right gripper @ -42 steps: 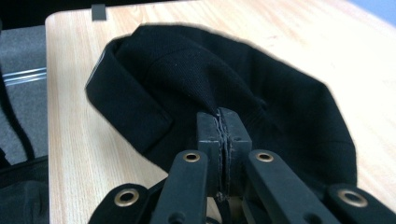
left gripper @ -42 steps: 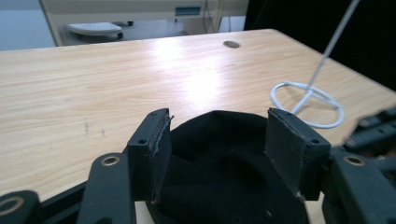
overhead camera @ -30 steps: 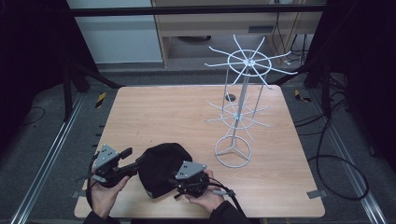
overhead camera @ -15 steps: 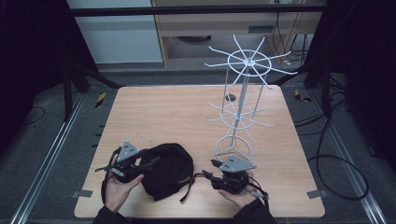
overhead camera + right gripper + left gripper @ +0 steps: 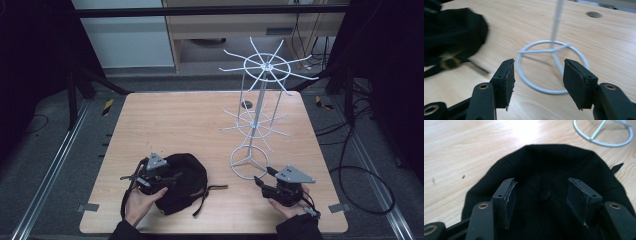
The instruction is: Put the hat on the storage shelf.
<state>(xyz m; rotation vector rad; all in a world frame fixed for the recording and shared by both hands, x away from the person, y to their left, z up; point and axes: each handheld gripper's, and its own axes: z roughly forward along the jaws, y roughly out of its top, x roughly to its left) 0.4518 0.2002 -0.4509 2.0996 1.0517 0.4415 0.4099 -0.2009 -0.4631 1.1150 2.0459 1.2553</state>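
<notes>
A black cap point(image 5: 186, 181) lies near the table's front edge, left of centre, its strap and brass buckle point(image 5: 447, 62) trailing to the right. My left gripper point(image 5: 169, 175) sits over the cap's left side. In the left gripper view its jaws stand open above the cap's crown point(image 5: 549, 165), and the pads do not press on the fabric. My right gripper point(image 5: 261, 181) is to the right of the cap, in front of the white wire rack's ring base point(image 5: 549, 50). Its jaws have just been opening and nothing is between them.
The white wire rack point(image 5: 256, 120) stands right of centre, with spoked arms at two levels on a thin pole. A round cable hole point(image 5: 245, 104) is in the tabletop behind it. Bare wood spans the far left of the table point(image 5: 150, 120).
My right gripper has left the cap and moved right to the rack's base, its jaws wider. My left gripper has moved right onto the cap's left side.
</notes>
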